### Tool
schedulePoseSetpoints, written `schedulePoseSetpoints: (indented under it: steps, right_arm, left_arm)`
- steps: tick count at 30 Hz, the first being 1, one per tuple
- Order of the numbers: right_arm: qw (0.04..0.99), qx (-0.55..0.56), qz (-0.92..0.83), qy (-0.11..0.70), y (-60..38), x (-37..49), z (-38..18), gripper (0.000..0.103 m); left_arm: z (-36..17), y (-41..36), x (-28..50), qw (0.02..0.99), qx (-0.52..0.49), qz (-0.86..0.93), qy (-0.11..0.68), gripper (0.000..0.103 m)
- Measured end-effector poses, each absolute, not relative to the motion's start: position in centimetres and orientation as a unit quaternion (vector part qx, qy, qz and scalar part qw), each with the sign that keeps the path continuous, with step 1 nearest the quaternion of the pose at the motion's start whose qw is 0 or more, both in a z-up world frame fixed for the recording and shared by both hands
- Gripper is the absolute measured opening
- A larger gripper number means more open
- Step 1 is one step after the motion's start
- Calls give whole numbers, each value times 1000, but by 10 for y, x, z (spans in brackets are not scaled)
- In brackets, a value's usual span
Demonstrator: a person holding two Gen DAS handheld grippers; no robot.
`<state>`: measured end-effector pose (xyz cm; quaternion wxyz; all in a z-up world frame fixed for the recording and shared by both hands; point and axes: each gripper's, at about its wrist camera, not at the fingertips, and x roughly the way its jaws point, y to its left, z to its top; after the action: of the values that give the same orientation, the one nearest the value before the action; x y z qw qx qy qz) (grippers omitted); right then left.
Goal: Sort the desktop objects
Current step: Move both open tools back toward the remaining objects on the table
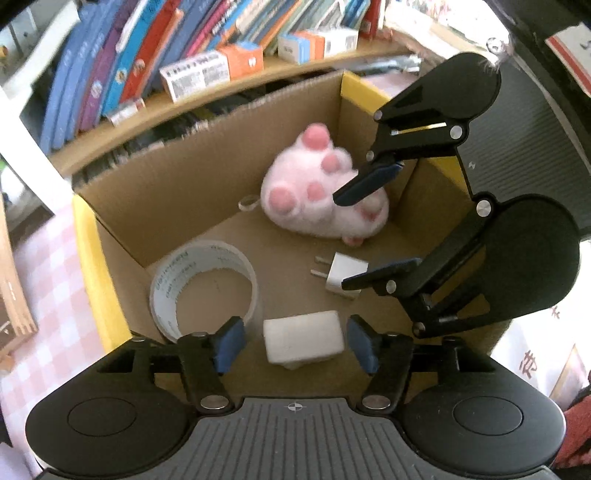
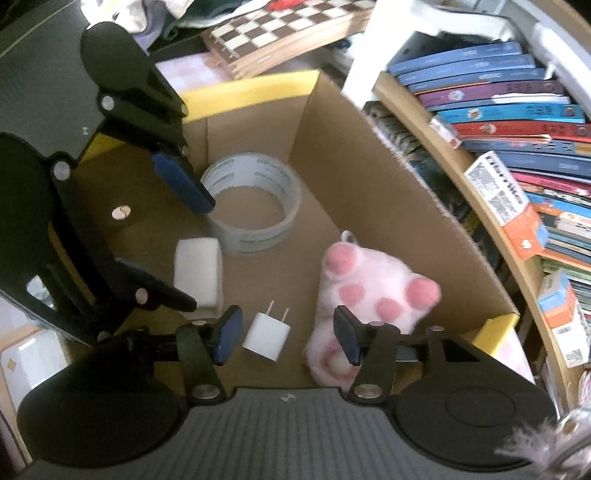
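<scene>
An open cardboard box point(image 1: 184, 166) point(image 2: 369, 166) with yellow-edged flaps holds a tape roll point(image 1: 203, 284) point(image 2: 255, 210), a pink plush paw toy point(image 1: 317, 188) point(image 2: 373, 288), a white plug charger point(image 1: 345, 275) point(image 2: 266, 336) and a white block point(image 1: 303, 341) point(image 2: 199, 266). My left gripper point(image 1: 297, 345) point(image 2: 199, 254) hangs open over the box with the white block between its blue pads, and I see no contact. My right gripper point(image 2: 287, 339) point(image 1: 339, 242) is open too, above the charger and beside the plush toy.
A bookshelf point(image 1: 147, 51) point(image 2: 517, 122) packed with books and small cartons runs behind the box's far wall. A wooden chessboard point(image 2: 295, 33) lies beyond the box. The box stands on a pink checkered cloth point(image 1: 48, 277).
</scene>
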<state>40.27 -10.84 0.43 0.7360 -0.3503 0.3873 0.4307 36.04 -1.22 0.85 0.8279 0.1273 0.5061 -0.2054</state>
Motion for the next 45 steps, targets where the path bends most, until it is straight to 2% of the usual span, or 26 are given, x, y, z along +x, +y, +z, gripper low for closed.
schedulePoseSetpoints:
  steps: [2, 6, 9, 15, 21, 34, 45]
  right_arm:
    - [745, -341, 427, 383, -114, 400, 12, 53]
    - [769, -318, 414, 369, -125, 392, 27, 54]
    - [788, -300, 399, 360, -132, 389, 37, 60]
    - [823, -254, 376, 341, -146, 375, 56, 62]
    - [851, -212, 357, 320, -156, 354, 69, 70]
    - [895, -162, 299, 288, -172, 299, 78, 74]
    - [929, -103, 205, 290, -196, 248, 63, 90]
  left_arm:
    - [16, -13, 353, 841, 132, -200, 485, 81]
    - [31, -13, 337, 866, 140, -187, 443, 84]
    - [40, -9, 325, 881, 132, -179, 417, 85]
    - [56, 0, 301, 906, 106, -157, 378, 86]
    - [70, 14, 275, 929, 70, -129, 339, 89]
    - [78, 41, 223, 945, 42, -91, 312, 91]
    - [61, 55, 178, 950, 26, -55, 308, 92]
